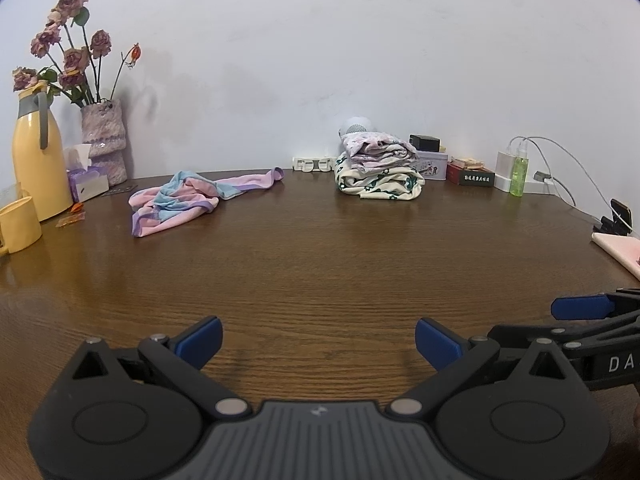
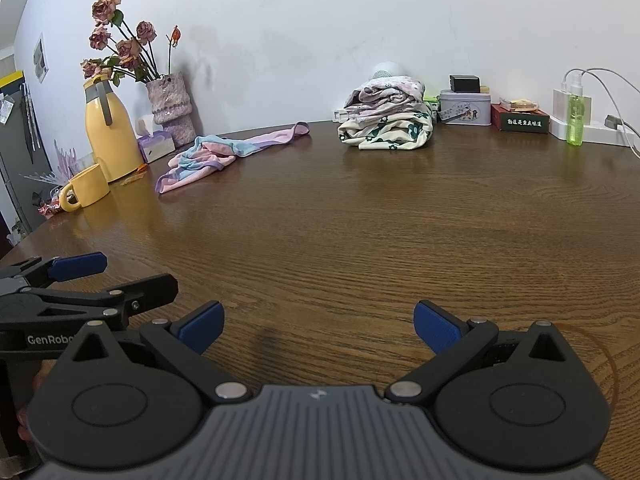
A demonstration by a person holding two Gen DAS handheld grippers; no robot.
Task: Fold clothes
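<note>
Wooden table (image 1: 320, 264) lies beneath both released grippers; only the left view shows a pink pad (image 1: 620, 252).

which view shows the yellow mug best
The right wrist view: the yellow mug sits whole beside the yellow jug, handle visible. In the left wrist view the mug is cut off at the frame's left edge, its handle mostly out of sight.

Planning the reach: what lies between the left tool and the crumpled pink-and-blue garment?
Only bare wooden table lies between the left tool and the garment, clearest in the left wrist view.
</note>
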